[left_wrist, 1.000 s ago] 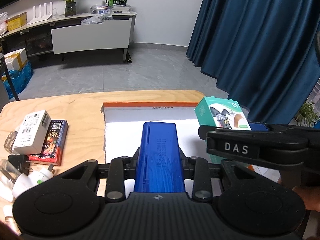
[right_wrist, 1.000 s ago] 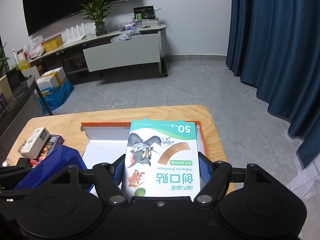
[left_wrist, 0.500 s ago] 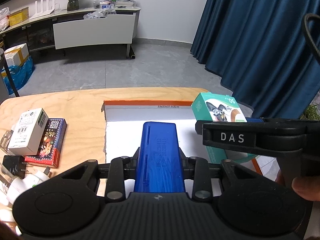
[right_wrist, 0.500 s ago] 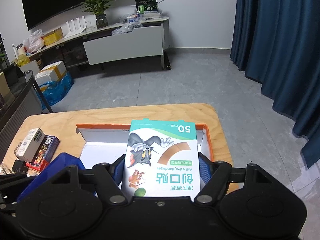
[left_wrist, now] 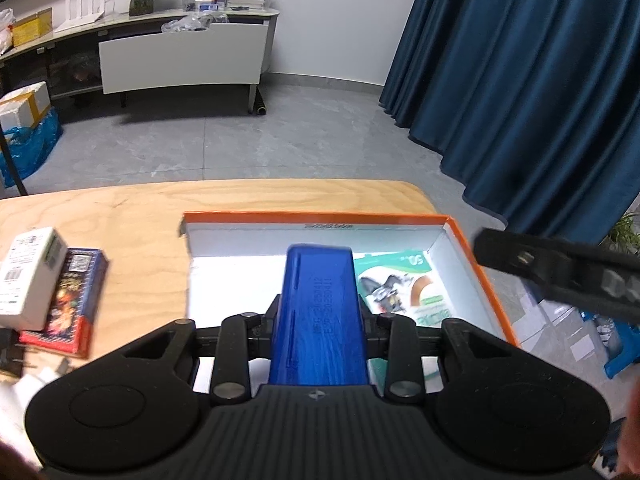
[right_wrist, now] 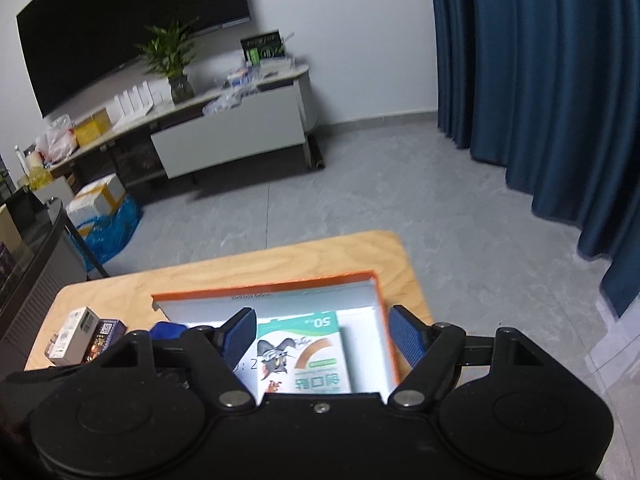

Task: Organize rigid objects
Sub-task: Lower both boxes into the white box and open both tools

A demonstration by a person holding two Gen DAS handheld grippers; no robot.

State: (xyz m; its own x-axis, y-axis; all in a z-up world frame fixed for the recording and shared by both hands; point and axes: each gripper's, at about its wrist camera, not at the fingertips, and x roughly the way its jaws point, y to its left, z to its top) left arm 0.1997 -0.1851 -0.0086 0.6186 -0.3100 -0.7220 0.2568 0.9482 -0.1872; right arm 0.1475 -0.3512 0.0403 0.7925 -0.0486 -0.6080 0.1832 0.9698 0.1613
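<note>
Left gripper (left_wrist: 319, 322) is clamped on a blue case (left_wrist: 319, 312), held above the orange-rimmed tray (left_wrist: 486, 276). Right gripper (right_wrist: 322, 338) has just been opening; its jaws stand wide, clear of the bandage box (right_wrist: 308, 354), which lies flat on the tray floor at the right side. The box sits between the open jaws but is not gripped.

Risk, as judged: the blue case, if lowered on its present line, could land on the bandage box's edge and rest tilted. Beyond, a white carton (left_wrist: 30, 276) and a card pack (left_wrist: 70, 300) remain outside on the table (left_wrist: 132, 216), unsorted.
</note>
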